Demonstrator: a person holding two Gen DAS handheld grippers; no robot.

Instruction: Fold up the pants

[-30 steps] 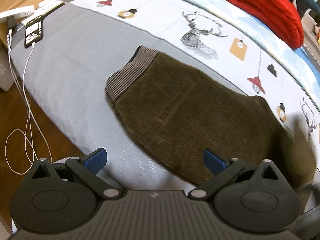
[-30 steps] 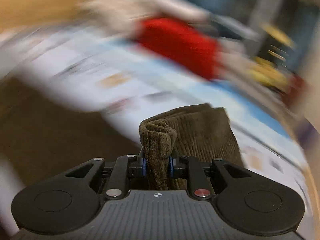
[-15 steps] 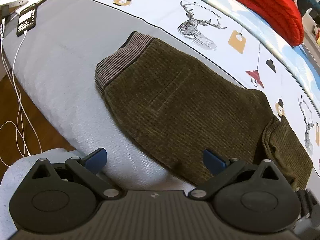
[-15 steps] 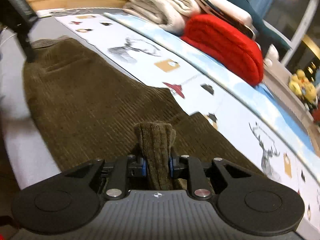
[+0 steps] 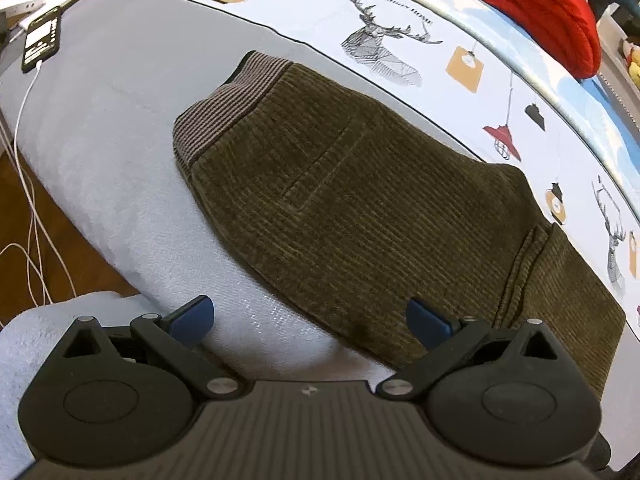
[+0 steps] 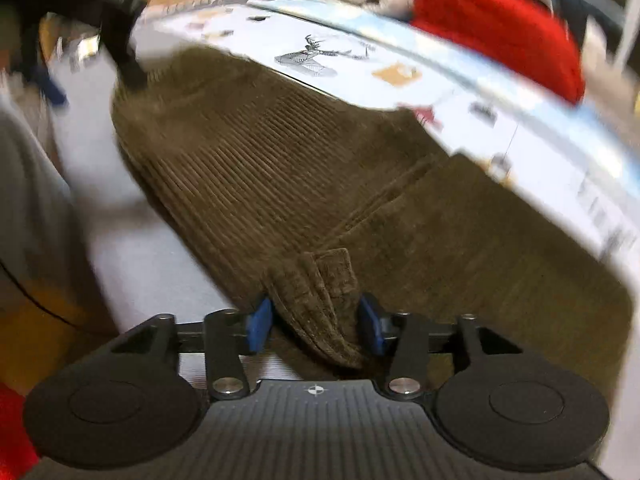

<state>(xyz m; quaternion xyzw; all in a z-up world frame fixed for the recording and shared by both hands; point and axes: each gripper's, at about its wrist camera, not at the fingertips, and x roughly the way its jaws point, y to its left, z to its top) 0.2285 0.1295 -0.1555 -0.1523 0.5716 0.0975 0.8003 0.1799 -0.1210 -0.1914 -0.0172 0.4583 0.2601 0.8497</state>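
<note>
Right hand-held gripper (image 6: 316,322) has released ribbed corduroy pants (image 5: 360,208) cuff, left hand-held gripper (image 5: 310,316) spread, empty

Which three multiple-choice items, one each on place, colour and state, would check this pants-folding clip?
1. Where does the phone lie?
A. on the pants
B. on the grey bed cover, at its far left edge
C. on the red cushion

2. What colour are the pants?
A. olive-brown
B. navy
C. white

3. How is the left gripper?
A. shut on the waistband
B. shut on the cable
C. open, holding nothing

Answers:
1 B: it rests on the grey bed cover, clear of the pants, cable plugged in.
2 A: the corduroy is olive-brown in both views.
3 C: its blue fingers stand wide apart with nothing between them.
</note>
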